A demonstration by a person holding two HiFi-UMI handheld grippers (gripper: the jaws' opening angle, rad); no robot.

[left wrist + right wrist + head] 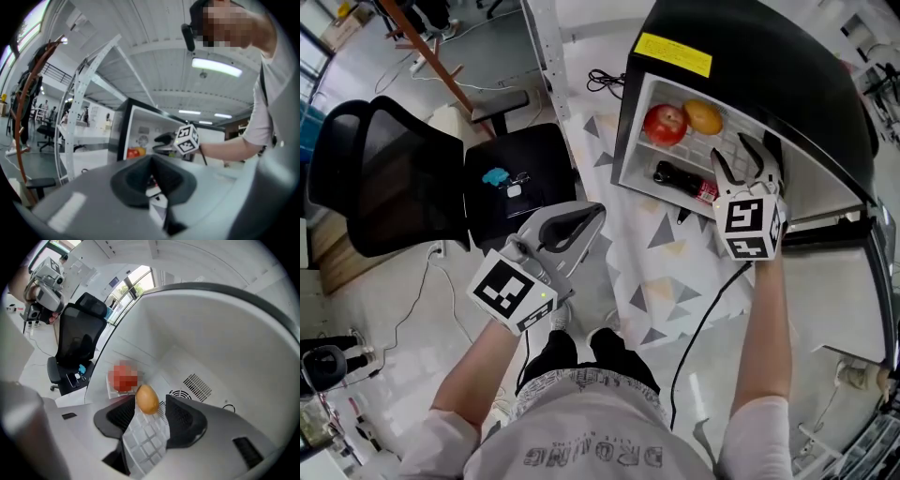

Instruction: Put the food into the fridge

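A black mini fridge (pixel 769 56) stands open with a white inside. On its wire shelf (pixel 727 141) lie a red apple (pixel 665 124) and an orange (pixel 703 116). Below them lies a dark bottle (pixel 682 180) with a red label. My right gripper (pixel 736 155) reaches into the fridge, open and with nothing between its fingers. In the right gripper view the orange (pixel 147 399) sits just past the tips of the right gripper (pixel 148 411), the apple (pixel 123 377) behind it. My left gripper (pixel 592 214) hangs above the floor left of the fridge, shut and empty; the left gripper (pixel 152 161) faces the fridge (pixel 140 136).
A black office chair (pixel 394 173) stands at the left, with a blue item (pixel 497 176) and a phone on its seat. A patterned mat (pixel 656 272) lies in front of the fridge. A black cable (pixel 703 328) trails over it. The fridge door (pixel 834 220) stands open at the right.
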